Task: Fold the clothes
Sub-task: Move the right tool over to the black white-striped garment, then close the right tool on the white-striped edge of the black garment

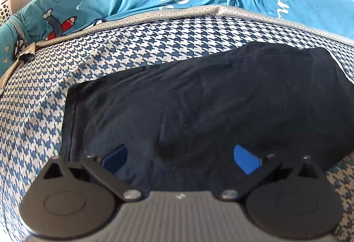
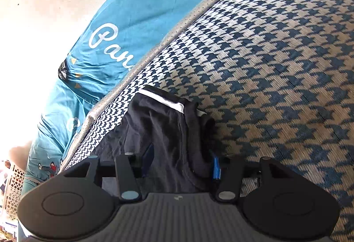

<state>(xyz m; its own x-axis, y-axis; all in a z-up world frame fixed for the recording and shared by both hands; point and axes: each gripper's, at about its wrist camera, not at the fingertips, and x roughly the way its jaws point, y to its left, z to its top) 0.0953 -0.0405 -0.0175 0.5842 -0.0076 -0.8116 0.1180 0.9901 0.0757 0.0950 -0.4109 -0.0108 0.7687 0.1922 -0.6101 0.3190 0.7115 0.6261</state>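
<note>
The mat [image 1: 137, 43] carries a dark garment [image 1: 199, 98] near its front edge. It looks soft, light and limp, best taken at hems or corners. Left gripper [image 1: 180, 159] hangs spread over it. Right gripper [image 2: 181, 166] pinches a bunched edge with a white-trimmed band [image 2: 163, 98].

The left tongs [image 1: 180, 159] sit at the bottom centre of the left wrist view, pitched steeply downward. Their jaws stand wide apart, each blue pad [image 1: 245, 159] clear to see, with dark fabric lying under the gap and nothing pinched between them.

The right tongs [image 2: 181, 166] fill the bottom of the right wrist view, rolled so the scene runs diagonally. Their jaws are drawn about halfway in, closed on a bunched fold of dark cloth; only a sliver of the right blue fingertip [image 2: 215, 169] shows.
</note>
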